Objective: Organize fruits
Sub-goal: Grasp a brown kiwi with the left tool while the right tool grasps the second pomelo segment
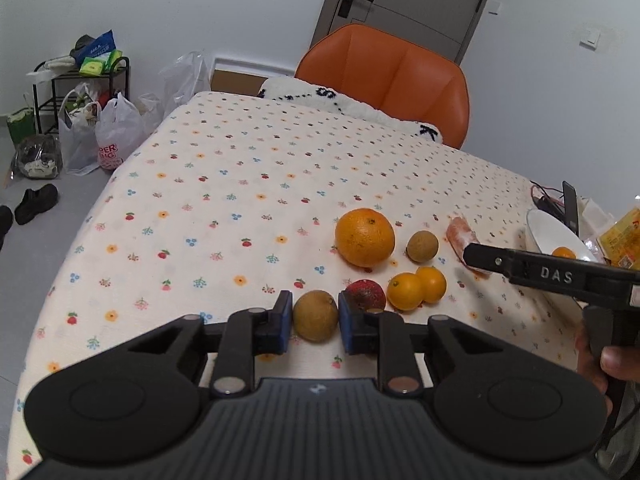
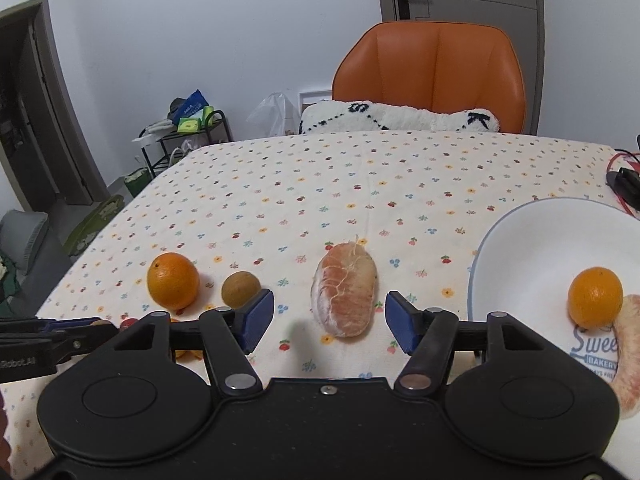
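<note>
The left tool (image 1: pixel 315 322) clenches a brown fruit (image 1: pixel 315 316) near the surface's (image 1: pixel 240 184) front edge; the right tool (image 2: pixel 330 320) stands released around a peeled pomelo segment (image 2: pixel 345 290).

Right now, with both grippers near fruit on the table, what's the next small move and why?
Probably close the left gripper on the brown round fruit. Its blue pads already flank that fruit closely on both sides, though I cannot tell if they are touching it. The right gripper is open wide, with the peeled pomelo segment ahead of it, so it is less ready. The white bowl already holds a small orange.
</note>
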